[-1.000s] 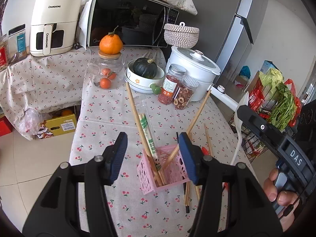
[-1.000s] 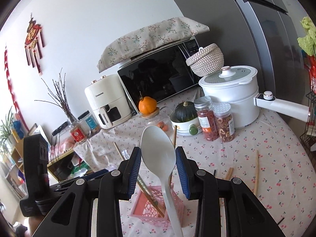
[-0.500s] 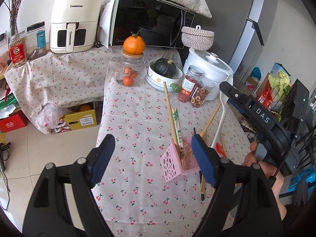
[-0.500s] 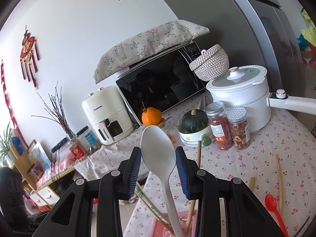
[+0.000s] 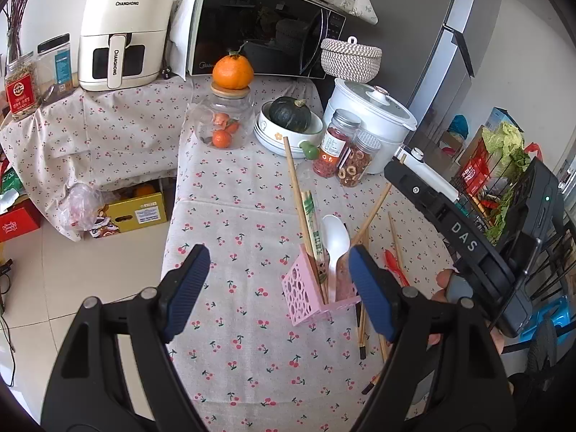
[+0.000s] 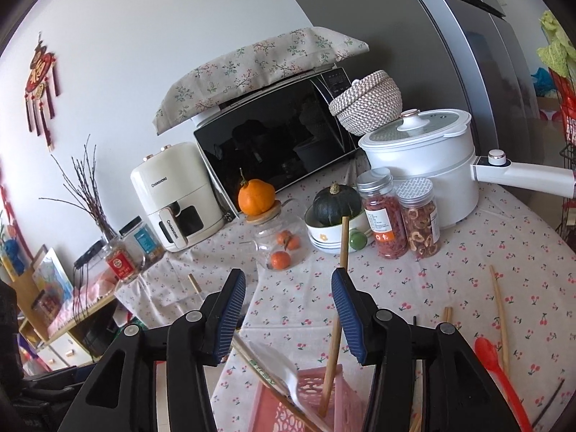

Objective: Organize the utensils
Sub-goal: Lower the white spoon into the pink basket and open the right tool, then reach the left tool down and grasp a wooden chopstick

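Pink basket (image 5: 306,297) on cherry-print tablecloth (image 5: 234,237), near edge, upright; inside: white spoon (image 5: 336,241), bowl up, plus chopsticks (image 5: 300,208). Red spoon (image 6: 498,365) and loose chopsticks (image 6: 498,306) flat on cloth, right of basket. Left gripper (image 5: 279,288) wide open, empty. Right gripper (image 6: 288,315) above basket, jaws just opened, clear of white spoon, holding nothing.

White spoon (image 5: 335,243) upright in pink basket (image 5: 306,293) with chopsticks (image 5: 300,203), red spoon (image 6: 495,361) lying nearby, apparently flat

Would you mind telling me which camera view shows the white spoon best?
The left wrist view: the white spoon stands whole in the pink basket. The right wrist view shows only part of it, low between that gripper's fingers.
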